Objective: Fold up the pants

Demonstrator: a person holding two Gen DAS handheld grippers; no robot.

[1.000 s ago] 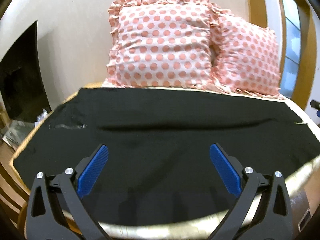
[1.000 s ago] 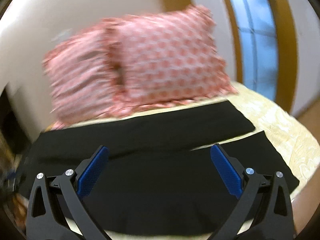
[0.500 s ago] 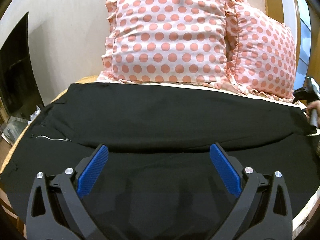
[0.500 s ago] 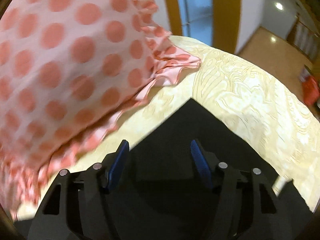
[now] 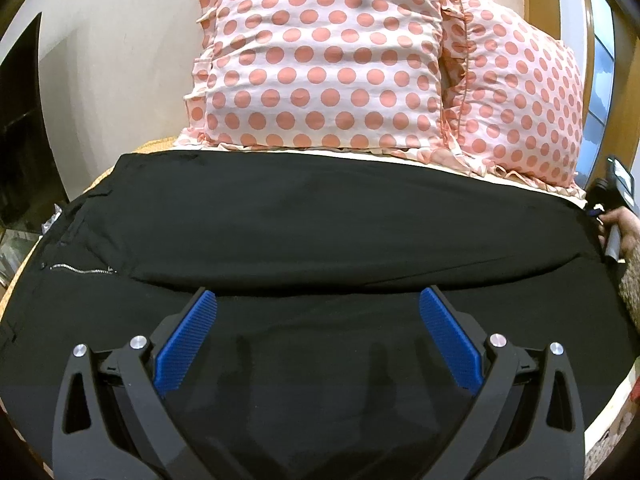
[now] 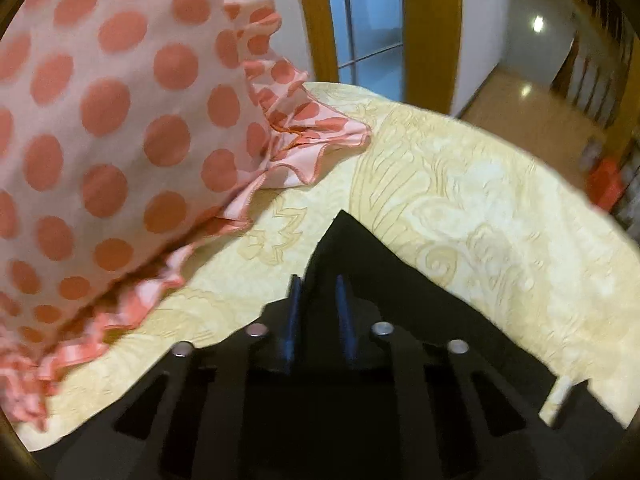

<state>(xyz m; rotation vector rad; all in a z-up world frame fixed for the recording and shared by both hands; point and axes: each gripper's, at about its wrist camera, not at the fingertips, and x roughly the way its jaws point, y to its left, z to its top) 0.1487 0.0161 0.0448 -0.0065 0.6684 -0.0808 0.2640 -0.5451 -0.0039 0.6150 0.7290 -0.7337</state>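
Black pants (image 5: pixel 320 220) lie flat across the bed, legs side by side, a zipper (image 5: pixel 80 270) at the left end. My left gripper (image 5: pixel 318 304) is open and empty, low over the nearer leg. My right gripper (image 6: pixel 318 284) has its jaws nearly closed around the far corner of the upper leg's hem (image 6: pixel 344 236). The right gripper also shows at the right edge of the left wrist view (image 5: pixel 612 200), at the leg's end.
Two pink polka-dot pillows (image 5: pixel 320 60) (image 6: pixel 100 120) stand behind the pants against the wall. The yellow patterned bedspread (image 6: pixel 460 200) extends beyond the hem. A wooden door frame (image 6: pixel 316 20) and the floor lie past the bed's far side.
My left gripper moved forward and lower over the pants. My right gripper's jaws narrowed from half open to nearly closed on the hem corner.
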